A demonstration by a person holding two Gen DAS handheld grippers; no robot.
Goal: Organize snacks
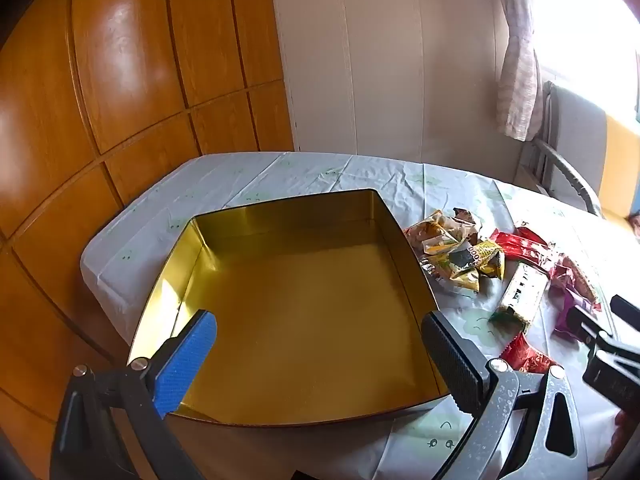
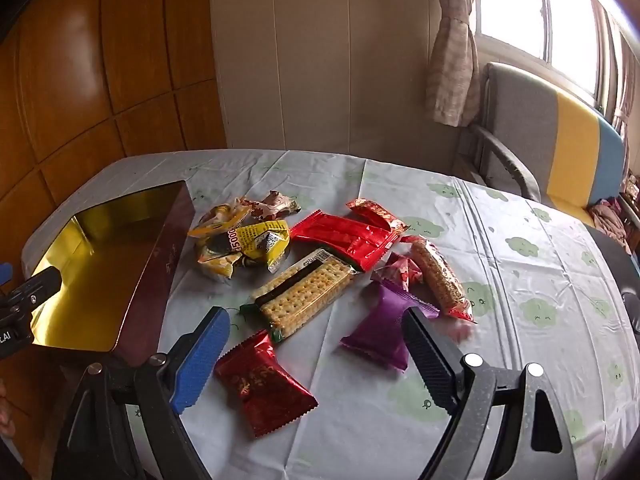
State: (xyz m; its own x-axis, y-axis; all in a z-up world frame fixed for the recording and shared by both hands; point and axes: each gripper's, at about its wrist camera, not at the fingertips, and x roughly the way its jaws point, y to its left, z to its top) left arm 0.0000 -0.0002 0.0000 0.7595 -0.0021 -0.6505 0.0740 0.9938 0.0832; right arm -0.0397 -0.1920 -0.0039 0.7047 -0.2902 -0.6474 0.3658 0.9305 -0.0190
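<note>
Snacks [image 2: 320, 264] loose on table [image 2: 500, 240] beside gold tin [image 1: 304, 300]. Left tool [image 1: 320, 360] released above tin; right tool [image 2: 316, 352] released, over snacks.

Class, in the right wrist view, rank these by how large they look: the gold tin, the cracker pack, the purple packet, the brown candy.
1. Gold tin
2. Cracker pack
3. Purple packet, though being nearer the camera flatters it
4. Brown candy

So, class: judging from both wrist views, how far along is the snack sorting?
Nothing looks done: the gold-lined square tin holds no snacks. Nothing is in hand; left gripper and right gripper both have jaws open. All wrappers remain on the tablecloth, including the clear cracker packet and purple pouch.
</note>
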